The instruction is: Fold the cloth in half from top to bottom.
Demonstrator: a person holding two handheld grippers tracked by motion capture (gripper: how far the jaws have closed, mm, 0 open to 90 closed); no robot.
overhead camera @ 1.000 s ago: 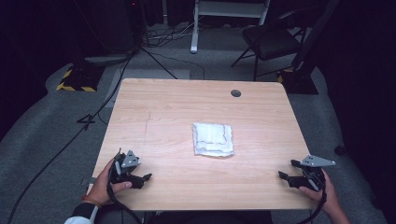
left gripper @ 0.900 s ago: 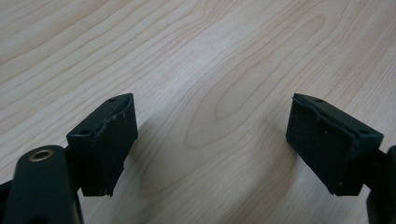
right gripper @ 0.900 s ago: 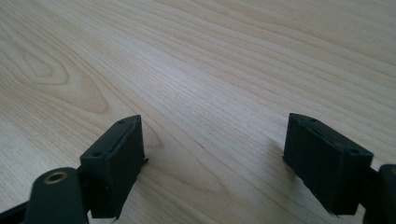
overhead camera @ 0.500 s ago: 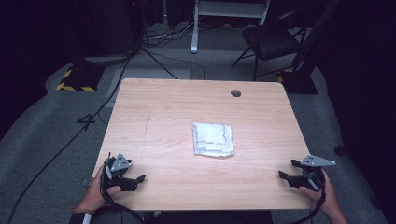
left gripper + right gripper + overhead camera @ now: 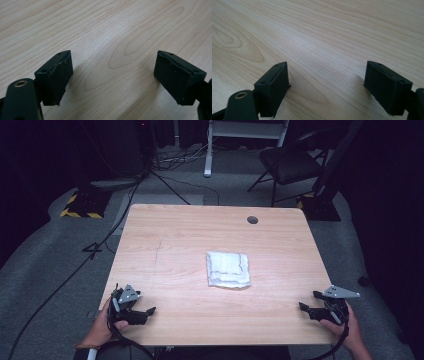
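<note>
Both grippers gape at near corners; cloth (image 5: 228,269) lies mid-table.

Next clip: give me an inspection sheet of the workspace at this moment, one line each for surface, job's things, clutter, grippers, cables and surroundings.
Surface: light wooden table, with a round grommet hole near the far edge.
Job's things: folded white cloth lying flat, right of centre, touched by neither gripper.
Clutter: nothing seen.
Grippers: left gripper at the near left corner, jaws open, nothing between them; right gripper at the near right corner, jaws open, nothing between them.
Cables: floor cables running left of the table.
Surroundings: grey carpet, black chair, white stand, hazard-striped base.
</note>
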